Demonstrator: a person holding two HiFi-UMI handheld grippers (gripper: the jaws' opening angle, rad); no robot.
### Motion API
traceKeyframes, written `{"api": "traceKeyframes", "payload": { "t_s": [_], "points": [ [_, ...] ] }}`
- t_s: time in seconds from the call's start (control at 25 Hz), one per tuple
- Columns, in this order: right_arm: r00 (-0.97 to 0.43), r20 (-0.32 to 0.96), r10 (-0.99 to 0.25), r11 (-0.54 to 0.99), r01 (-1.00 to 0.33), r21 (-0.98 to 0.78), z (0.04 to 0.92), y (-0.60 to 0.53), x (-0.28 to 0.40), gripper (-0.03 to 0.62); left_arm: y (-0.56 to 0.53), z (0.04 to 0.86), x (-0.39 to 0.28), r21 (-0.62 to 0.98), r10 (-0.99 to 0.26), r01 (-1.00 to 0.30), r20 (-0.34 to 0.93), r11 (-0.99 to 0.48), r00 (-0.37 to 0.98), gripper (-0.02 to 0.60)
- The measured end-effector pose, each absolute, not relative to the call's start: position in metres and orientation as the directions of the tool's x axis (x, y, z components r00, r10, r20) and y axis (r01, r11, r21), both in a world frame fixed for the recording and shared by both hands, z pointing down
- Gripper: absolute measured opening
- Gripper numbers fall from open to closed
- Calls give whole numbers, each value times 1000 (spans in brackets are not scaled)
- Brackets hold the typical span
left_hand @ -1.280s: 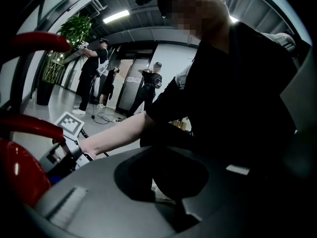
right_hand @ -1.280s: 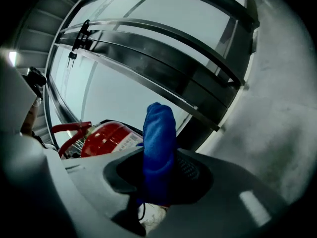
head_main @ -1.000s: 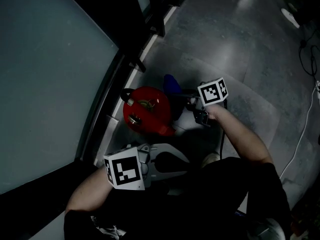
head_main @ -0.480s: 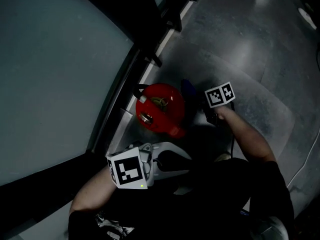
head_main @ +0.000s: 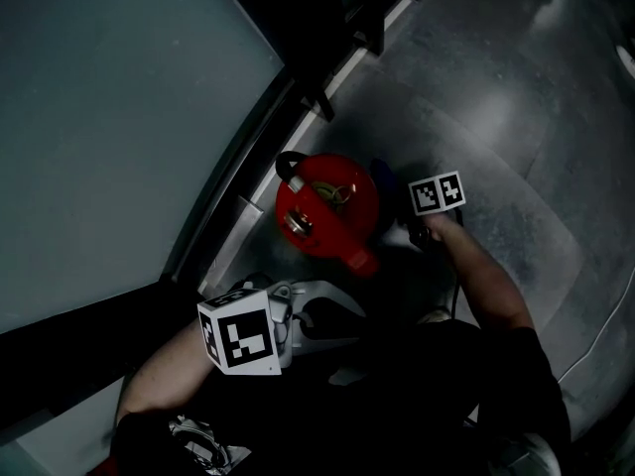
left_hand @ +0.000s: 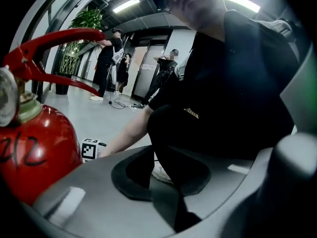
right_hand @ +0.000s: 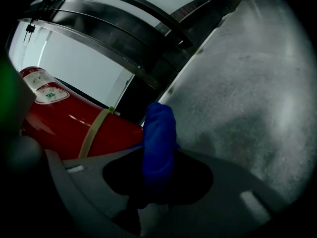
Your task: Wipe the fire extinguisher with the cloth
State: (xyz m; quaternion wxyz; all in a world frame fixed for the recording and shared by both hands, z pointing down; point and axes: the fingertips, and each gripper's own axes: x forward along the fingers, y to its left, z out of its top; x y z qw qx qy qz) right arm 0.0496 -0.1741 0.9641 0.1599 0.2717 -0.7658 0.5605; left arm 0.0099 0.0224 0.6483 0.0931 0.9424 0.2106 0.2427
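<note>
The red fire extinguisher stands on the grey floor beside a glass wall, seen from above with its lever and gauge on top. My right gripper is at its right side, shut on a blue cloth. In the right gripper view the bunched cloth sticks up between the jaws of that gripper, close against the red body. My left gripper is low, in front of the extinguisher, shut and holding nothing. The left gripper view has the tank and red lever at far left, apart from the left gripper.
A glass wall with a dark metal frame runs close behind the extinguisher. The person's knees and a shoe crowd the space near the left gripper. Standing people and a plant are far off across the hall.
The head view has swung, so the extinguisher sits higher and further right in the picture. The right gripper stays at its right side with the cloth. The left gripper barely moved.
</note>
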Motion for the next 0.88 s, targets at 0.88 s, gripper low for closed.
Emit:
{"api": "traceKeyframes", "payload": {
  "t_s": [0.88],
  "points": [
    [-655,628,-420,185,-739,-647,796,-145,141,133,-23,505,41,224,303,280,76,-933,950,66]
  ]
}}
